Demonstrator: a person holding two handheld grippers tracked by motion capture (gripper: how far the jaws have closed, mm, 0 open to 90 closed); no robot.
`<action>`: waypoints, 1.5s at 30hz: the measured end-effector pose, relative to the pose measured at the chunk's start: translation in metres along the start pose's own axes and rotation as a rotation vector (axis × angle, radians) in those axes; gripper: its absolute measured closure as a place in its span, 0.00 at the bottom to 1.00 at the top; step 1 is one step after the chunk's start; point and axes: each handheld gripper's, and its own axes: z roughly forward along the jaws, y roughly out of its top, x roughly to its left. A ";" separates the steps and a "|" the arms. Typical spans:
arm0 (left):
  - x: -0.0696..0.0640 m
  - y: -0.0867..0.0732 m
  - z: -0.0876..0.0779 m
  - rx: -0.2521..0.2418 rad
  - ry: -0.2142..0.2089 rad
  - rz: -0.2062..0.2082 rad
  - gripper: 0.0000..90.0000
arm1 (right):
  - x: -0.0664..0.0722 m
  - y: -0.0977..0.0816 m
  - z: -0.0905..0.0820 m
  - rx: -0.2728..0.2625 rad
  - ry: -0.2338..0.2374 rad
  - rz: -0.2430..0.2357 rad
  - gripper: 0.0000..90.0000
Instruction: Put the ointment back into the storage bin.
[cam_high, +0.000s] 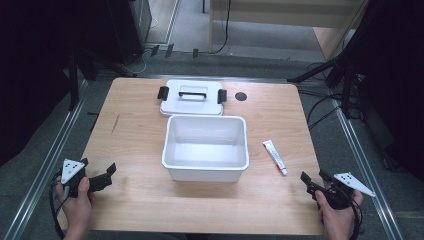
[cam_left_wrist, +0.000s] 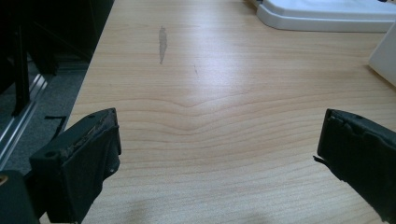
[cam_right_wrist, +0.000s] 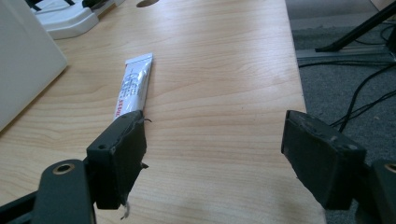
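A white open box (cam_high: 206, 174) stands empty in the middle of the wooden table (cam_high: 135, 200). Its white lid (cam_high: 191, 105), with a black handle and two black latches, lies flat just behind it. A small white tube (cam_high: 275, 156) lies to the right of the box. My left gripper (cam_high: 98, 166) rests open at the front left, with bare wood between its jaws (cam_left_wrist: 219, 135). At the front right, my right gripper (cam_high: 313, 176) is open too. In the right gripper view (cam_right_wrist: 215, 135) the tube (cam_right_wrist: 134, 86) lies just beyond the left jaw, apart from it.
The box's side (cam_right_wrist: 23, 60) and the lid (cam_right_wrist: 65, 18) show at the left of the right gripper view. A round hole (cam_high: 241, 96) sits in the table near the lid. A grey stain (cam_left_wrist: 162, 42) marks the wood at left. Tripod legs and cables (cam_high: 330, 107) lie off the right edge.
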 end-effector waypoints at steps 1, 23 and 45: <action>0.000 0.000 0.000 0.000 0.000 0.000 0.00 | 0.000 0.000 0.000 0.000 -0.002 0.005 0.25; -0.002 0.000 0.000 -0.001 0.004 0.015 0.00 | 0.029 0.046 0.024 0.512 -0.121 -0.177 0.27; -0.002 0.000 0.000 -0.002 0.002 0.022 0.00 | 0.060 0.083 0.053 0.965 -0.167 -0.354 0.24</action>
